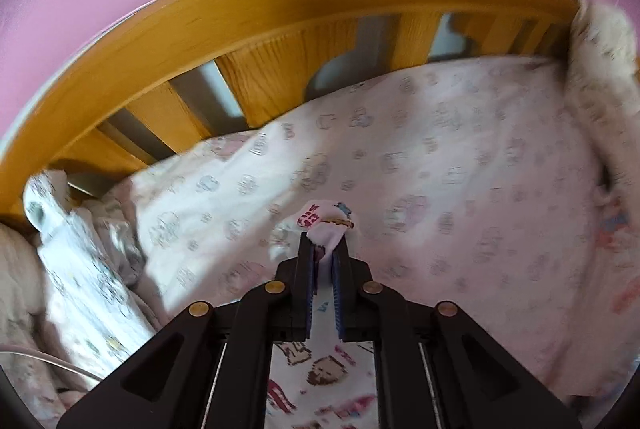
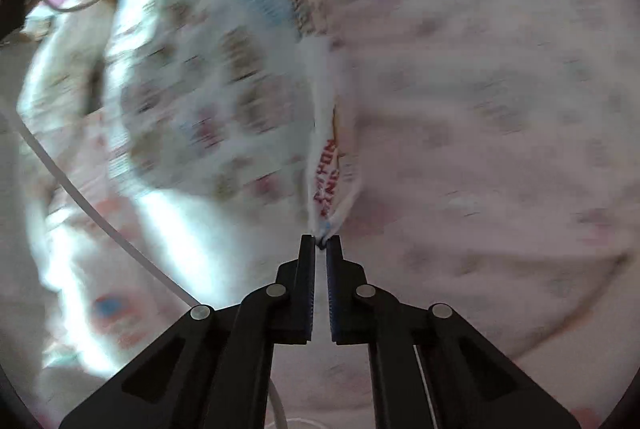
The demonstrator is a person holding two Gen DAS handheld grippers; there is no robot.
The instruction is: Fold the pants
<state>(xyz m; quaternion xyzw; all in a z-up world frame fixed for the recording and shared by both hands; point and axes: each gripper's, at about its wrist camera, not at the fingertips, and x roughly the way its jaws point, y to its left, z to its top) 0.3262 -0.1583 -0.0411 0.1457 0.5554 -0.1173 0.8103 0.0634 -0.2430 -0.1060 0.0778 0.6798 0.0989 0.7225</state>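
The left gripper [image 1: 325, 249] is pinching a bunched edge of the pants [image 1: 324, 385] — white fabric with a cartoon print — with a tuft poking out past the fingertips and the rest hanging below the jaws toward 6 o'clock. Ahead of it the patterned bedsheet [image 1: 440, 157] is lying open from 12 to 3 o'clock. The wooden headboard [image 1: 280, 13] is bounding that space along the top, and a rumpled blanket [image 1: 88, 269] is crowding the 8 o'clock side.

The right gripper [image 2: 321, 241] is squeezing a thin corner of the pants [image 2: 224, 69] at its very tips; the cloth is stretching away toward 11 o'clock, blurred. A white cable [image 2: 100, 213] is crossing at 8 o'clock — the sheet from 1 to 4 o'clock is lying bare.
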